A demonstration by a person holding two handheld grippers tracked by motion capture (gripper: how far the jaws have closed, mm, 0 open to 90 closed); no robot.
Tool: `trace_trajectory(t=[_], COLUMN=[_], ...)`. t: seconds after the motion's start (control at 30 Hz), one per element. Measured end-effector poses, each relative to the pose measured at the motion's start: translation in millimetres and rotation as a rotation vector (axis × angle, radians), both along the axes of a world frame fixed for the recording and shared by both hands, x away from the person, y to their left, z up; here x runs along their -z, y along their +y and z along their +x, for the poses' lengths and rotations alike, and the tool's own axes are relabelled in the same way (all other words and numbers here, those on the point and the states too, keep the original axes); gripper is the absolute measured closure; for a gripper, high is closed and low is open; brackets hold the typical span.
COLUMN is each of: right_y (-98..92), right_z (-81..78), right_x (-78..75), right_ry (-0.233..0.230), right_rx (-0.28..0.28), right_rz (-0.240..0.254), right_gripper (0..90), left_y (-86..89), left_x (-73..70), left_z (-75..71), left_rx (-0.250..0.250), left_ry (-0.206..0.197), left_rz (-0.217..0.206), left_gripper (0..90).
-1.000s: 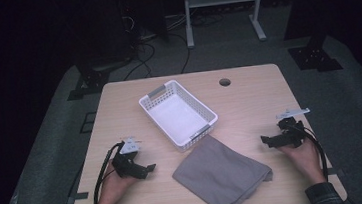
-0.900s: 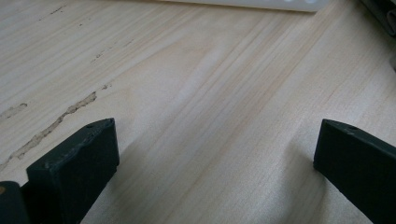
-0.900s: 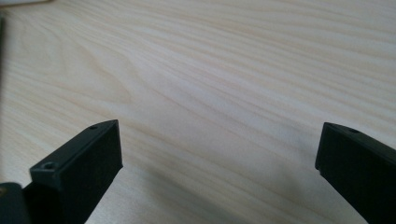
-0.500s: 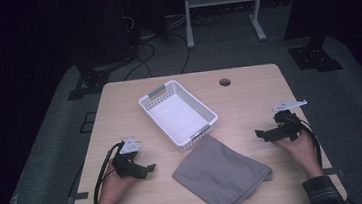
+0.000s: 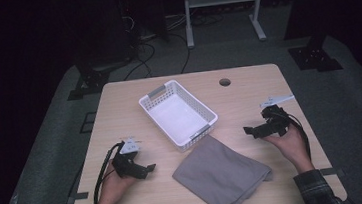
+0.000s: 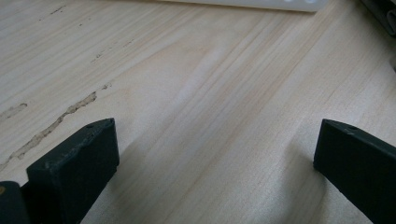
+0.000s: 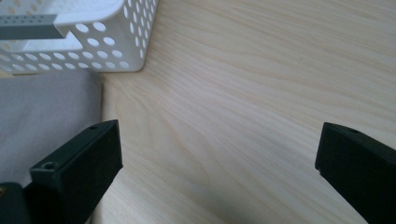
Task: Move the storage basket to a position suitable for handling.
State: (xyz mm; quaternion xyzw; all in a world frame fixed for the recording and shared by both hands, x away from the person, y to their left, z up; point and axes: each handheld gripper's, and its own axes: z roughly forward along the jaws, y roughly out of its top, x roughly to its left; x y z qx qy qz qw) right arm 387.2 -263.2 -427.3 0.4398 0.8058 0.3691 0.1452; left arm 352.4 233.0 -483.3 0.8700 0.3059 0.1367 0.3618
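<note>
**A:** Where do you stand? Your right gripper sits at about three o'clock on the table, jaws spread wide with nothing between them, pointing toward the grey cloth. Your left gripper rests at about eight o'clock, also wide open and empty, its jaws aimed at the cloth's left corner.

**B:** So you're at the approach, I'd say, with no grasp made. The cloth lies folded at six o'clock, its far corner touching or just short of the near end of the white basket, which sits near the centre, empty as far as the high view shows.

**A:** What does your next move call for?

**B:** My judgement: bring your right gripper low and in toward the cloth's right edge, then close on a layer or the whole fold. In the right gripper view the cloth is off to the left of the jaws, not between them, so you need to swing that way first.

**A:** Anything you can't read?

**B:** The left gripper view shows bare wood and a sliver of basket rim. How many layers the cloth has, you can't tell. The room around the table is dark.
</note>
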Motion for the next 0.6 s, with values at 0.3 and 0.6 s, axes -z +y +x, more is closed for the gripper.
trace_trajectory(t=[0.3, 0.6], right_y=[11.4, 25.8], right_z=[8.6, 17.3], right_x=[-13.3, -25.1], right_ry=[-0.009, -0.003], right_rx=[-0.059, -0.102], right_rz=[0.040, 0.065], right_gripper=[13.3, 22.8], left_y=[0.0, 0.0], left_x=[0.0, 0.0], left_z=[0.0, -0.1], left_rx=[0.000, 0.000], left_ry=[0.000, 0.001], left_rz=[0.000, 0.000], left_gripper=[0.0, 0.0])
